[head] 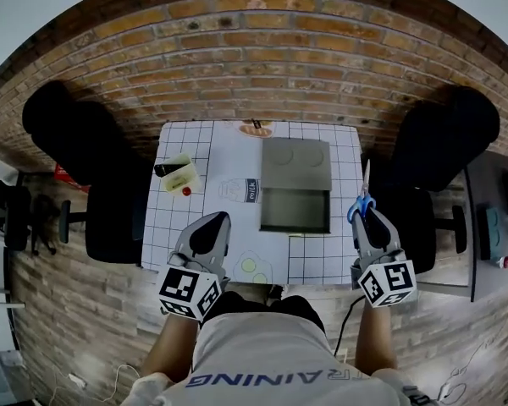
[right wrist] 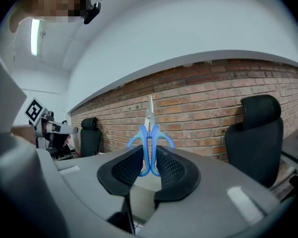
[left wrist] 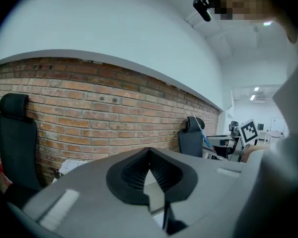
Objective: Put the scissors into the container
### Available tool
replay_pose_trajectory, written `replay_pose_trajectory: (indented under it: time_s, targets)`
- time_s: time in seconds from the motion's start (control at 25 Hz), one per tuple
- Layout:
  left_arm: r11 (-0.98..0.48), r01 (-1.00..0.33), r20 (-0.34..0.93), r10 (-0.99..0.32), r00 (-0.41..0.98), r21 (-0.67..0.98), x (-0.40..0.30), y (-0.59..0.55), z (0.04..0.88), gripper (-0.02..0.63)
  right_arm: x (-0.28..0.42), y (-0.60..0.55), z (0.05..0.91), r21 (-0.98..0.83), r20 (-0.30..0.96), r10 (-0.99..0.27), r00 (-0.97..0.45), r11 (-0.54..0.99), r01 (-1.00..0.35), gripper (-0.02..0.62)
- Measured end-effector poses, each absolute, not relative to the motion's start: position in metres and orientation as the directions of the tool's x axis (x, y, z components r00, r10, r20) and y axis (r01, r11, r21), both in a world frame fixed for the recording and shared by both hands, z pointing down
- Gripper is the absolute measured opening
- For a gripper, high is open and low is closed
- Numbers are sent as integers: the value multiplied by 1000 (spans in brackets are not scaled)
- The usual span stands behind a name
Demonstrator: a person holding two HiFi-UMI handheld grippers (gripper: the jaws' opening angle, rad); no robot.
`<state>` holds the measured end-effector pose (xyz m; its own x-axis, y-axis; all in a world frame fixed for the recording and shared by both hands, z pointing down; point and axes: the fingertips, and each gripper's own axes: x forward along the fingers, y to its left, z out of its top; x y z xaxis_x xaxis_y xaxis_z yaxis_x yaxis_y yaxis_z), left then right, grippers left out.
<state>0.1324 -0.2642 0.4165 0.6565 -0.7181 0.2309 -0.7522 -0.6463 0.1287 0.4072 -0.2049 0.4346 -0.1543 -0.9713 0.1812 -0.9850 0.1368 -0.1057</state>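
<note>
Blue-handled scissors [head: 362,200] stand upright over the table's right edge, blades pointing away from me, with my right gripper [head: 368,216] shut on their handles. In the right gripper view the scissors [right wrist: 149,130] rise from between the ribbed pads of the right gripper [right wrist: 149,151], steel tips up against the brick wall. The grey container [head: 296,167] sits on the grid mat at mid-table, left of the scissors, its darker hollow toward me. My left gripper [head: 210,233] hovers over the mat's near edge; the left gripper [left wrist: 149,152] has its jaws together with nothing in them.
The white grid mat [head: 343,252] covers the table. A small yellowish box [head: 178,174] and a red object [head: 186,191] lie at the left of it. Black office chairs [head: 110,193] flank the table on both sides. A brick wall [head: 254,49] stands behind.
</note>
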Motion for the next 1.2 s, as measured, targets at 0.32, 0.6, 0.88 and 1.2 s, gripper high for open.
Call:
replay_pose_trajectory:
  time_s: [0.32, 0.6, 0.88, 1.2]
  targets:
    - [-601, -788, 294, -735, 611, 135, 123, -285, 437, -2, 394, -250, 465, -111, 238, -945, -226, 205, -973, 100]
    - [-621, -767, 306, -708, 636, 158, 112, -299, 447, -2, 354, -265, 498, -111, 362, -885, -294, 272, -956, 101]
    - [-598, -779, 332, -708, 624, 189, 94, -307, 460, -2, 322, -281, 558, -124, 516, -783, -348, 333, -935, 101]
    - [-587, -789, 343, -714, 610, 181, 85, -303, 468, -2, 301, -287, 620, -99, 656, -656, -374, 416, -904, 101]
